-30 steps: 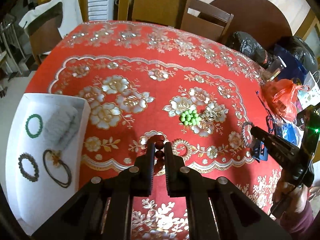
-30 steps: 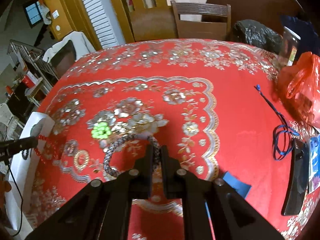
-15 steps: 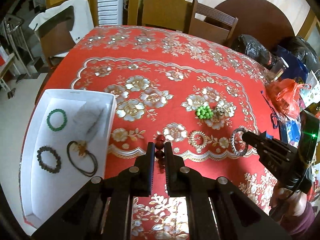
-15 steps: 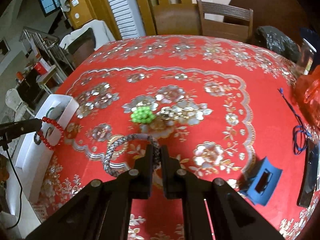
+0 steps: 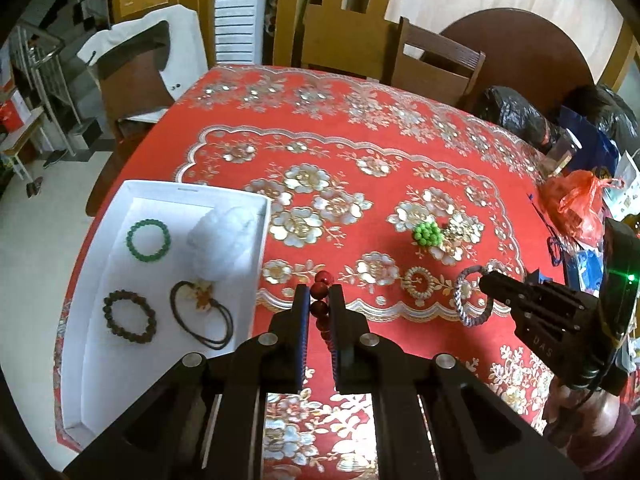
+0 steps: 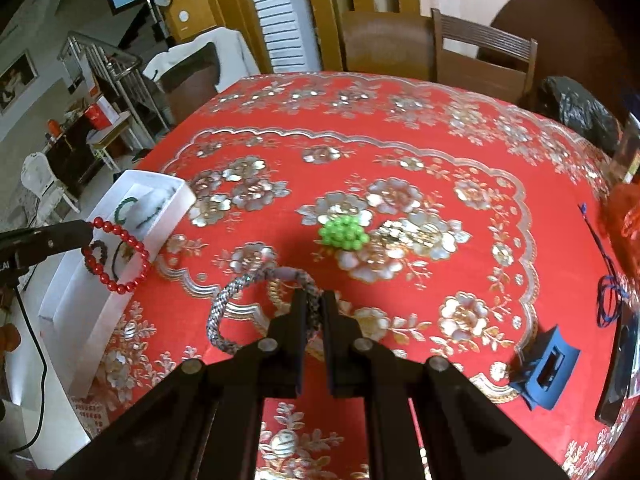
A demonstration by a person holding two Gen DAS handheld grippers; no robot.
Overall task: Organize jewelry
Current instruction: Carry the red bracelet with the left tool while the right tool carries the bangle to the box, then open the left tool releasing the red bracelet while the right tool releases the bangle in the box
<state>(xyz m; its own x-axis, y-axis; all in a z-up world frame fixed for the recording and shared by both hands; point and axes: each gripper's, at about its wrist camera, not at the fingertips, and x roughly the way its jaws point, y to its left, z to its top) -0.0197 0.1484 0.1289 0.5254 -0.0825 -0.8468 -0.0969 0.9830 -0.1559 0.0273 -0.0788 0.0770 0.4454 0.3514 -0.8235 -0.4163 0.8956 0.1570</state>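
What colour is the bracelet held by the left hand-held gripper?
Red beads. The bracelet hangs from the left hand-held gripper; the right wrist view shows it best.

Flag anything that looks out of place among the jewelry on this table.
The light green bead cluster and a gold piece beside it lie loose on the red tablecloth, far from the white tray that holds the other bracelets. A crumpled white wad also sits in the tray among the jewelry.

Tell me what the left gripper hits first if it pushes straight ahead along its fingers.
Probably bare red tablecloth. The left gripper, shut on the red bead bracelet, points past the white tray on its left; the green bead cluster lies off to the right. Depth is unclear.
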